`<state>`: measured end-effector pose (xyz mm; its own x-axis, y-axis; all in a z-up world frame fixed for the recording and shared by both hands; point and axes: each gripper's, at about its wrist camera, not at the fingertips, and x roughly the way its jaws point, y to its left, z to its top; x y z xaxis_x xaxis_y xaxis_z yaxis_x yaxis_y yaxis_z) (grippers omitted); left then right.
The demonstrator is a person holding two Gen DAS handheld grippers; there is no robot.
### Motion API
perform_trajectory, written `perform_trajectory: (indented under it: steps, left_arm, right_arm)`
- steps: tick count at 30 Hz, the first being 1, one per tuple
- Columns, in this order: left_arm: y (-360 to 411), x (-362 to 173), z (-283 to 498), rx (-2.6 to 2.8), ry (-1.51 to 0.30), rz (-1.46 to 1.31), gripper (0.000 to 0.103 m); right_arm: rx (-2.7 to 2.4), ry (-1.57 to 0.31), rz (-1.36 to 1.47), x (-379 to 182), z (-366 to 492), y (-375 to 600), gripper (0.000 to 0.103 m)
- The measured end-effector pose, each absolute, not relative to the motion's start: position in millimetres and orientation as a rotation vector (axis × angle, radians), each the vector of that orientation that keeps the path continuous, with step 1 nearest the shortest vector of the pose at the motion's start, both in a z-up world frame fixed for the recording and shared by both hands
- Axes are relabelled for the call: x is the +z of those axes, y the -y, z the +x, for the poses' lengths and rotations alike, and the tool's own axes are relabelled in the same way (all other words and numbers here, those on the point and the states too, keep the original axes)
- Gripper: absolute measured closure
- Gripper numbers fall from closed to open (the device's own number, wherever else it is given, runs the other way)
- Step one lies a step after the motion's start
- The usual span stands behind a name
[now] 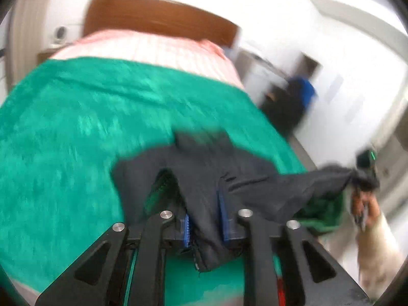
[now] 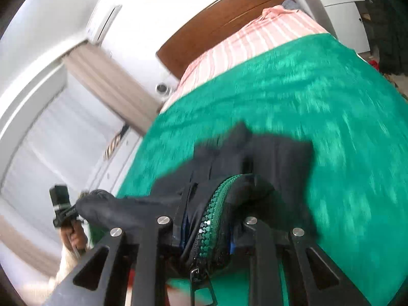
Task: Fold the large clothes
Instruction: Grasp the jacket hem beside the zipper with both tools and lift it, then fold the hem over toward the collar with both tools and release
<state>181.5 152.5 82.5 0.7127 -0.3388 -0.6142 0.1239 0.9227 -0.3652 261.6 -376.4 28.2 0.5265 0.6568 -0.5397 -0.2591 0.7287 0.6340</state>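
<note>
A dark navy jacket (image 1: 209, 178) with a green zipper (image 2: 216, 204) hangs stretched between both grippers above a bed with a green blanket (image 1: 76, 127). My left gripper (image 1: 204, 216) is shut on a bunched edge of the jacket. My right gripper (image 2: 206, 227) is shut on the jacket at its zipper edge. In the left wrist view the right gripper (image 1: 362, 181) shows far right, holding the other end. In the right wrist view the left gripper (image 2: 74, 211) shows at lower left. Both views are motion-blurred.
The bed has a pink striped sheet (image 1: 153, 48) and a brown wooden headboard (image 1: 158, 17) at the far end. A white cabinet (image 2: 341, 12) and dark hanging clothes (image 2: 382, 25) stand beside the bed. Beige curtains (image 2: 107, 84) hang by a window.
</note>
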Motion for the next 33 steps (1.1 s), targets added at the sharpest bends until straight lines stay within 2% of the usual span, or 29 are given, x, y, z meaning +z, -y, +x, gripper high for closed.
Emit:
perform_trajectory:
  steps: [1, 2, 4, 5, 6, 8, 13, 15, 17, 20, 22, 23, 28, 33]
  left_arm:
    - [-152.2, 80.3, 209.7, -0.234, -0.738, -0.305, 0.072]
    - [-150.8, 73.9, 241.8, -0.185, -0.767, -0.291, 0.069]
    - [-154.0, 59.1, 279.0, -0.09, -0.827, -0.296, 0.062]
    - [-154.3, 50.1, 287.3, -0.04, -0.841, -0.297, 0.047]
    - [-154.3, 45.0, 292.7, 0.013, -0.825, -0.275, 0.027]
    - [-152.0, 39.9, 282.6, 0.081, -0.777, -0.196, 0.009]
    - [-126.1, 13.3, 260.2, 0.045, -0.755, -0.117, 0.008]
    - [-103.1, 1.7, 250.4, 0.044, -0.76, -0.044, 0.003]
    - [-78.1, -18.3, 247.0, 0.049, -0.785, 0.043, 0.003]
    - [-52.1, -74.7, 260.0, 0.067, -0.924, 0.124, 0.002]
    - [-46.5, -90.9, 257.1, 0.11, -0.935, 0.149, 0.003]
    - [-45.5, -85.5, 250.1, 0.105, -0.914, 0.14, 0.005]
    - [-44.3, -40.5, 194.0, 0.028, -0.785, 0.047, 0.003]
    - [-29.3, -29.0, 142.9, 0.007, -0.773, 0.009, 0.003]
  right_arm:
    - [0.543, -0.854, 0.539, 21.9, 292.6, 374.9, 0.064]
    - [0.511, -0.857, 0.556, 16.3, 308.0, 375.4, 0.036]
    - [0.414, -0.842, 0.608, 1.4, 335.1, 381.1, 0.004]
    - [0.343, -0.806, 0.614, -5.0, 335.8, 389.1, 0.002]
    - [0.327, -0.792, 0.614, -6.8, 337.8, 390.7, 0.002]
    - [0.323, -0.793, 0.612, -13.8, 332.8, 390.9, 0.002]
    - [0.303, -0.78, 0.299, -17.1, 300.0, 347.7, 0.002]
    - [0.319, -0.781, 0.135, -25.9, 285.9, 312.1, 0.002]
    - [0.351, -0.779, 0.014, -35.6, 269.3, 277.3, 0.002]
    - [0.364, -0.853, -0.112, -72.8, 265.7, 233.0, 0.002]
    - [0.313, -0.94, -0.151, -98.8, 268.0, 219.7, 0.003]
    - [0.291, -0.919, -0.167, -95.8, 259.0, 216.3, 0.003]
    - [0.201, -0.8, -0.292, -49.9, 212.3, 206.0, 0.003]
    - [0.131, -0.722, -0.369, -9.6, 167.2, 192.5, 0.003]
